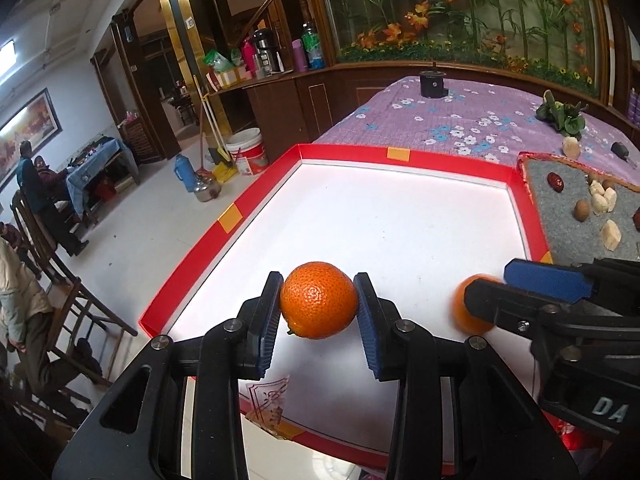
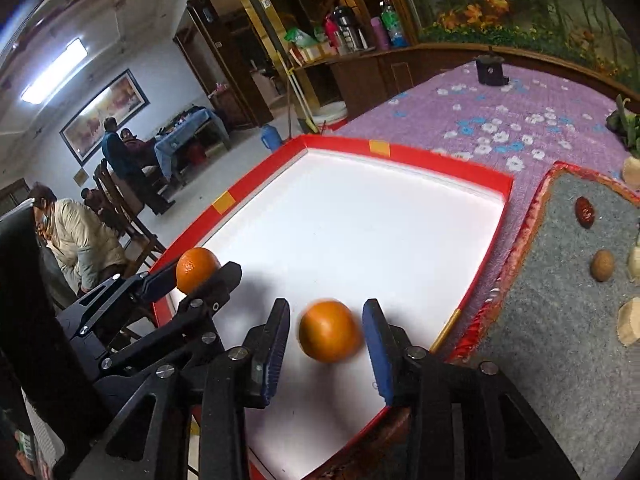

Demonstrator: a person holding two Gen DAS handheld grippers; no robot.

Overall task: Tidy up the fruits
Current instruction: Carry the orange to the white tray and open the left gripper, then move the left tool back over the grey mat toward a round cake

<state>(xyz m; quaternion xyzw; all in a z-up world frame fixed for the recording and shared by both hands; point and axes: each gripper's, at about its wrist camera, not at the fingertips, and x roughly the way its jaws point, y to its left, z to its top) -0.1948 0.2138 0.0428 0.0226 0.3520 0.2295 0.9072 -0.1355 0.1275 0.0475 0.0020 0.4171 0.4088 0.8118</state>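
Two oranges sit over the white floor of a red-walled tray [image 1: 448, 159], one in each gripper. The left gripper [image 1: 319, 308] has its blue ribbed fingers [image 1: 270, 312] pressed against both flanks of the first orange [image 1: 319, 300], grasping it over the near part of the tray. In the right wrist view this same orange [image 2: 197, 269] shows at the tray's near left corner, clamped between the left gripper's fingers.

The right gripper [image 2: 327, 334] frames the second orange [image 2: 330, 330], which is blurred. Its right flank lies against the right finger [image 2: 378, 344], while a sliver of white tray shows between the fruit and the left finger, so whether the grip is firm cannot be told. In the left wrist view this orange [image 1: 474, 304] is partly hidden behind the right gripper's black finger.

The tray rests on a surface covered with a purple flowered cloth [image 1: 460, 120]. To the right of the tray lies a grey felt mat [image 2: 560, 300] with a red fringed edge, carrying a dark red date [image 2: 585, 211], a brown nut [image 2: 602, 265] and several pale chunks [image 1: 611, 234]. At the far end of the cloth stands a small black cylindrical object [image 1: 432, 84], and a green leafy bundle [image 1: 560, 114] lies at the far right.
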